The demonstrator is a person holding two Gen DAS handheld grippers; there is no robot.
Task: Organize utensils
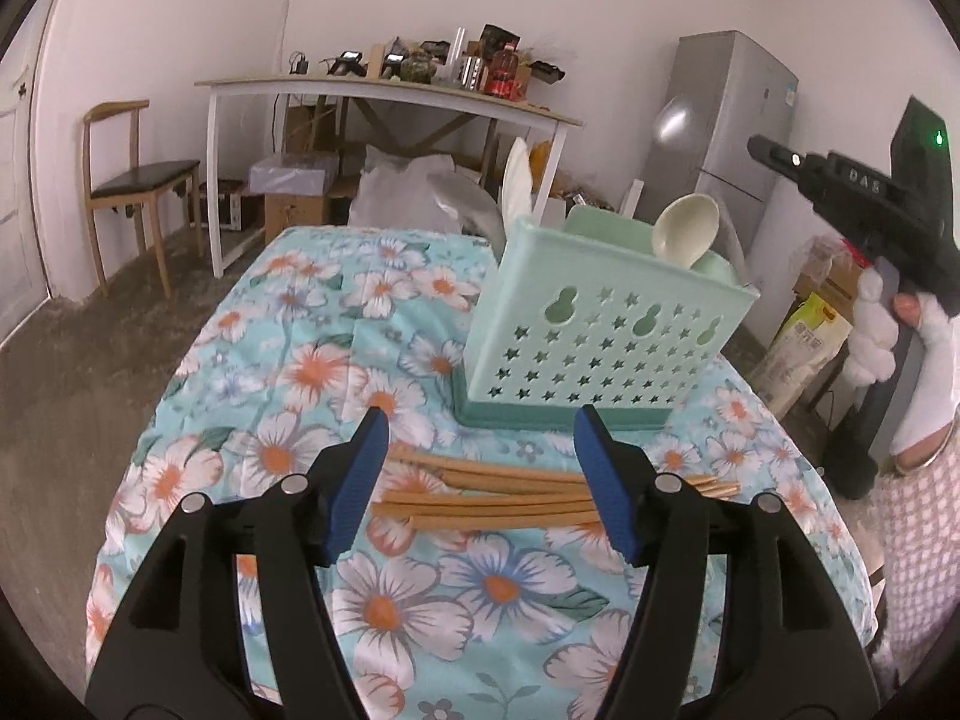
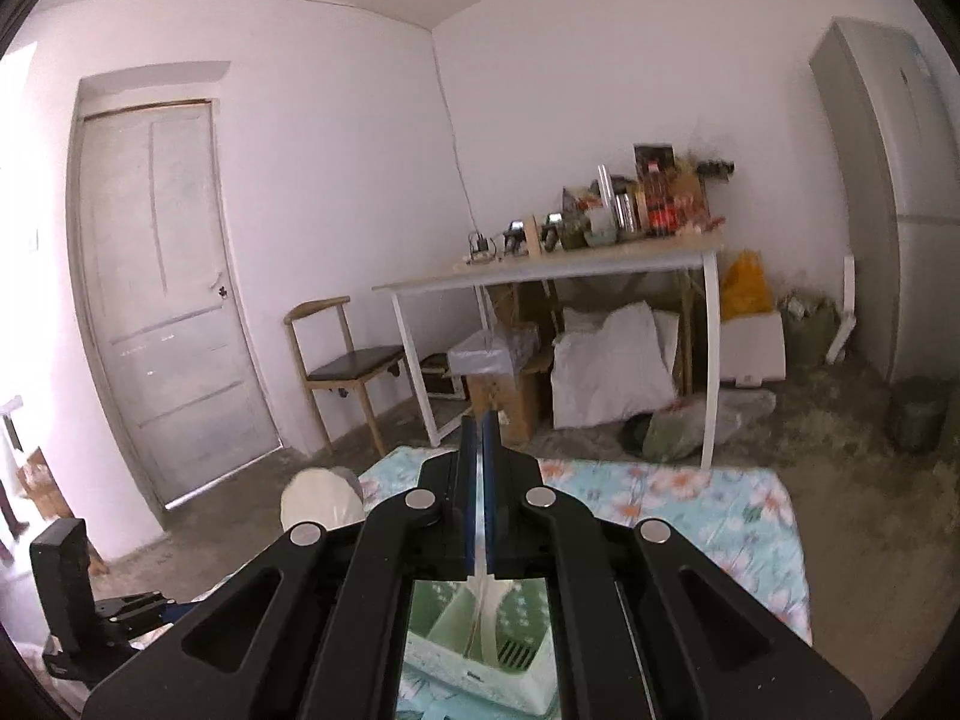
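Left wrist view looks down past the left gripper (image 1: 480, 483), whose blue fingers (image 1: 360, 480) stand well apart and clamp nothing, with a bundle of wooden chopsticks (image 1: 510, 495) lying between and just beyond them on the floral cloth (image 1: 300, 372) that covers the counter. The chopsticks lie flat with their long axis running across the view, roughly at right angles to the way the gripper points; the thin tips point right, past the right finger, and the thicker butt ends sit to the left. They look light, stiff and smooth, so several together could roll or fan out under a pinch; a hold near the middle of the bundle, square across its length, seems the safest place, and the soft cloth beneath may give a little. Just behind them stands the mint-green utensil holder (image 1: 600, 336), upright, with star-shaped holes in its wall and a pale spoon (image 1: 687, 231) standing in it, bowl up. To the right, a gloved hand (image 1: 888, 336) holds the right gripper (image 1: 774, 153) clear of the holder. Right wrist view shows the right gripper (image 2: 480, 438) with its fingers together, and a thin pale edge shows in the slit between them; what it is I cannot tell.
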